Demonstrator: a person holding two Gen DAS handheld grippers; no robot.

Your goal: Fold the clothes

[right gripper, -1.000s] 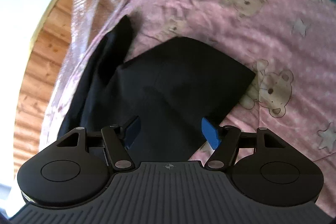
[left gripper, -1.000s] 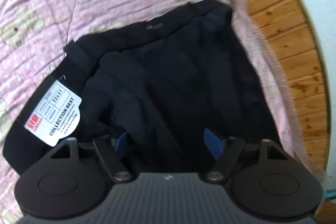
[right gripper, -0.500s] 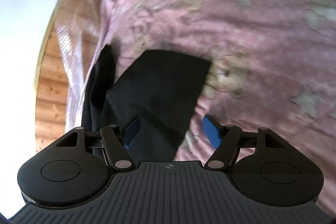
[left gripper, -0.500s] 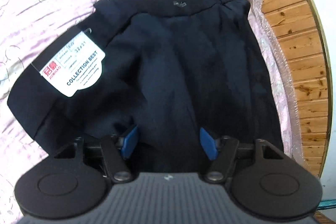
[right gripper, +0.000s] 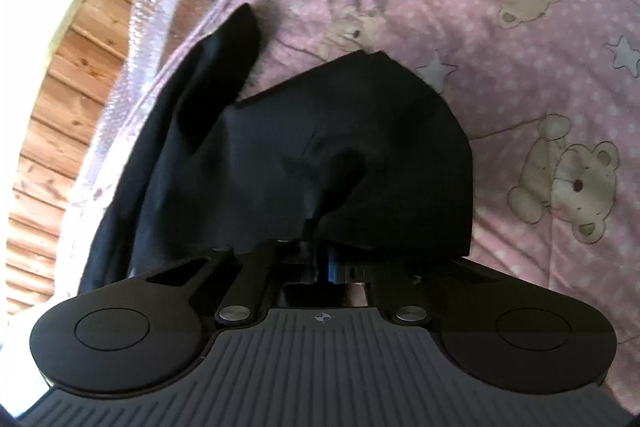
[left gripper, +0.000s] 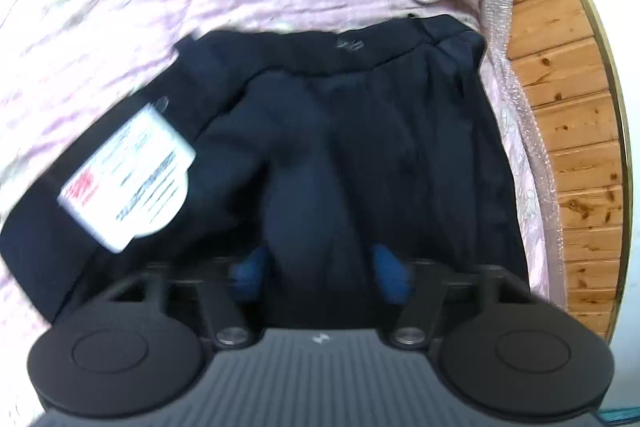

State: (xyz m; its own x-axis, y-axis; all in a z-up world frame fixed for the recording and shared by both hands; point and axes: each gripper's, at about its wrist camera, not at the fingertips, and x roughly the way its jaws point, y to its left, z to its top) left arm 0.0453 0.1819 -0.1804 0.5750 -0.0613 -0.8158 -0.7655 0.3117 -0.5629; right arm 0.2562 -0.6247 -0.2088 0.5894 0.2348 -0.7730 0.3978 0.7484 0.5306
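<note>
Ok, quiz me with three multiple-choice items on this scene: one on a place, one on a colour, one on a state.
1. Where does the white hang tag lie?
A on the wooden boards
B on the dark trousers
C in a gripper

2. What colour is the bedsheet?
A yellow
B white
C pink

3. The right gripper is:
A shut on cloth
B open
C out of view

B: the tag rests on the trousers. C: the sheet is pink with bears. A: its jaws pinch the trousers' cloth.

blurred tag (left gripper: 128, 183) print, unreadable
</note>
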